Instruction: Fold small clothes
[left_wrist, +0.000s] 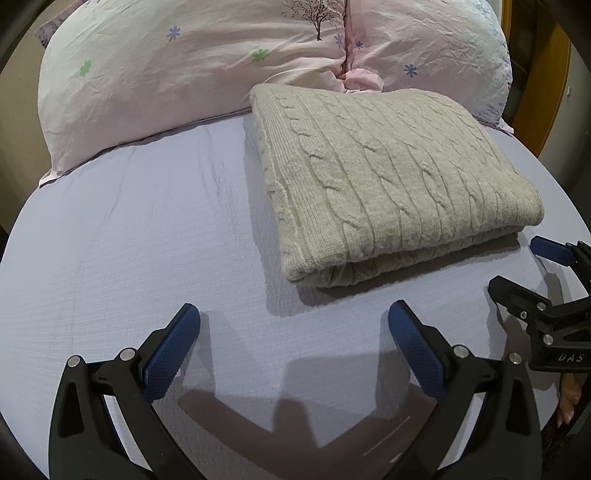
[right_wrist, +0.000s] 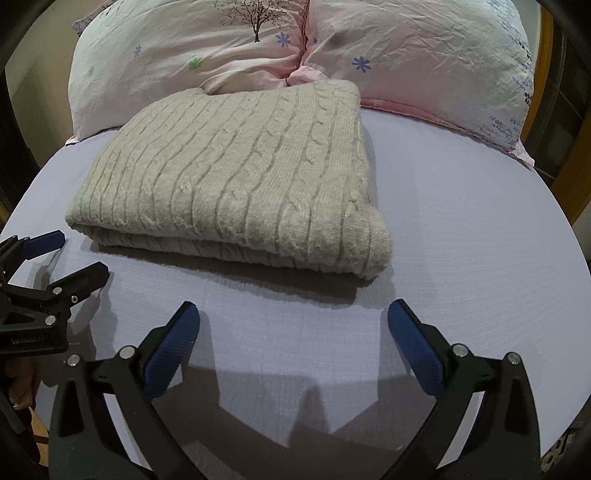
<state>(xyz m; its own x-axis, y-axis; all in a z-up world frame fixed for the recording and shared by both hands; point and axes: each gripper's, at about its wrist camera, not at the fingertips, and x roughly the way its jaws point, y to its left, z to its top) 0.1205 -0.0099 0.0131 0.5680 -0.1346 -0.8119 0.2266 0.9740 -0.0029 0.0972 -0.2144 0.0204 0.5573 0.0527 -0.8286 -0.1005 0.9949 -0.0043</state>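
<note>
Both grippers' fingers (left_wrist: 173, 354) (right_wrist: 413, 343) spread empty, folded sweater (left_wrist: 388, 177) lying just beyond them.

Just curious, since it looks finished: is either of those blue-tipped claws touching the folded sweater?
Apart. In the left wrist view, the left gripper hangs open with bare sheet before the sweater. The right wrist view shows the right gripper likewise clear of it.

A folded beige cable-knit sweater (right_wrist: 236, 177) lies on the lilac bed (right_wrist: 461, 240), its far edge against the floral pillows (right_wrist: 406, 62). The right gripper (right_wrist: 293, 317) hovers spread wide near the sweater, empty. The left gripper (right_wrist: 70, 254) shows at the left edge.
</note>
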